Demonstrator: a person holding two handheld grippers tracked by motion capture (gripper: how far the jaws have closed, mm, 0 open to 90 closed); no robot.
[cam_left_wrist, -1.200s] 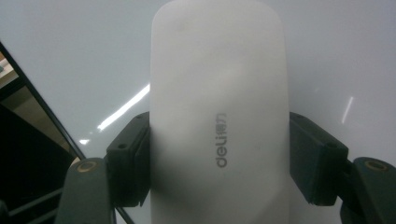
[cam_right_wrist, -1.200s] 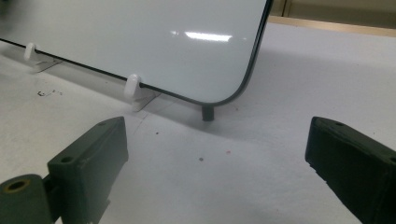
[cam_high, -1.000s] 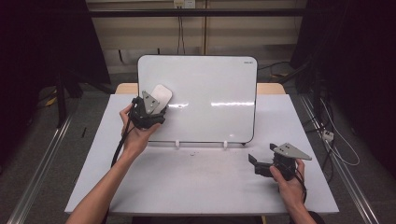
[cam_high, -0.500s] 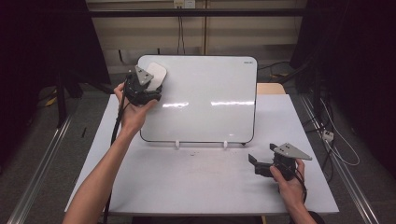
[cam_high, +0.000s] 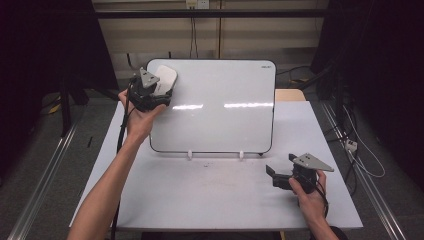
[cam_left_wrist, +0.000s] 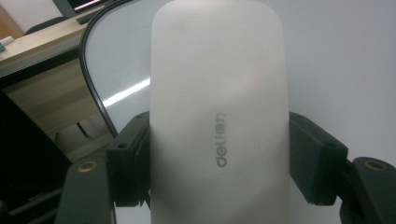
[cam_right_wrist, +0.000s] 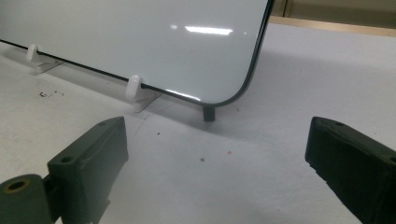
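A white whiteboard (cam_high: 225, 105) with a black rim stands tilted on two small white feet at the back of the table. My left gripper (cam_high: 159, 92) is at its upper left corner, shut on a white oblong eraser (cam_high: 165, 78) marked "deli" (cam_left_wrist: 219, 121); the black jaws clamp its two long sides. The eraser lies against the board's top left corner (cam_left_wrist: 116, 60). My right gripper (cam_high: 272, 176) rests near the table's front right, open, nothing between its jaws; it faces the board's lower right corner (cam_right_wrist: 233, 93).
The white table (cam_high: 210, 195) has a few small dark specks in front of the board. A white foot (cam_right_wrist: 135, 91) props the board's bottom edge. A wooden surface (cam_high: 290, 94) shows behind the board, with cables (cam_high: 360, 150) on the floor at right.
My left gripper has carried the eraser up and to the left, from the board's left middle to its upper left corner. The right gripper has stayed where it was.
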